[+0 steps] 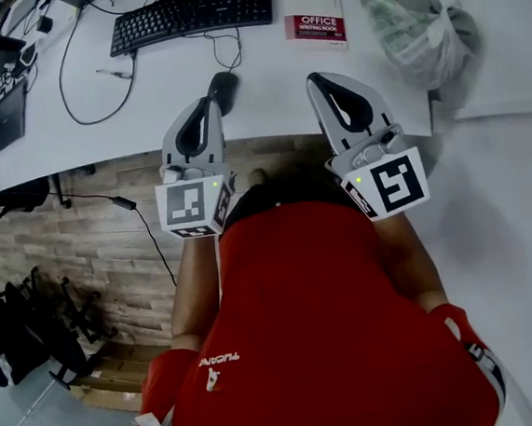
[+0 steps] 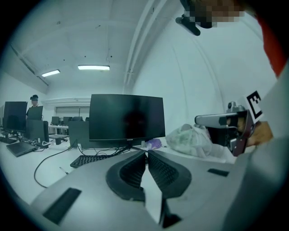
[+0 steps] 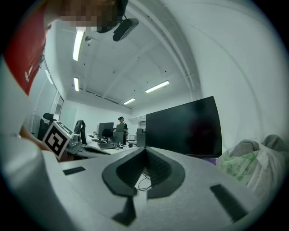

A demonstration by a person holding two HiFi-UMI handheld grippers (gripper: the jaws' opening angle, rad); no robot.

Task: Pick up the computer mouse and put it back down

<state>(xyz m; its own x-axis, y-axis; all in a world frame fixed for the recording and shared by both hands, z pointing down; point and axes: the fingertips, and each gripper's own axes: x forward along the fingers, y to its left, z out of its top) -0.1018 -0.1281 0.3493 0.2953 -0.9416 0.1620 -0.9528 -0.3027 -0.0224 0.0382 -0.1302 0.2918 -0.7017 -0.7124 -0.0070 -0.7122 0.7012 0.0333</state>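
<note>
The black computer mouse (image 1: 224, 88) lies on the white desk (image 1: 265, 104) near its front edge, its cable running back toward the keyboard (image 1: 193, 14). My left gripper (image 1: 209, 101) hovers just left of the mouse at the desk edge, jaws shut and empty; whether it touches the mouse I cannot tell. The right gripper (image 1: 318, 81) is held to the mouse's right, apart from it, jaws shut with nothing between them. In the left gripper view the shut tips (image 2: 146, 153) point at a dark monitor (image 2: 126, 118); the mouse is not visible there. In the right gripper view the tips (image 3: 145, 149) meet.
A red book (image 1: 316, 27) lies behind the right gripper. A knotted plastic bag (image 1: 412, 27) sits at the desk's right end. Cables (image 1: 74, 67) and dark devices (image 1: 8, 110) crowd the left side. A brick-faced panel (image 1: 109, 232) drops below the desk edge. A person (image 3: 120, 124) stands far off.
</note>
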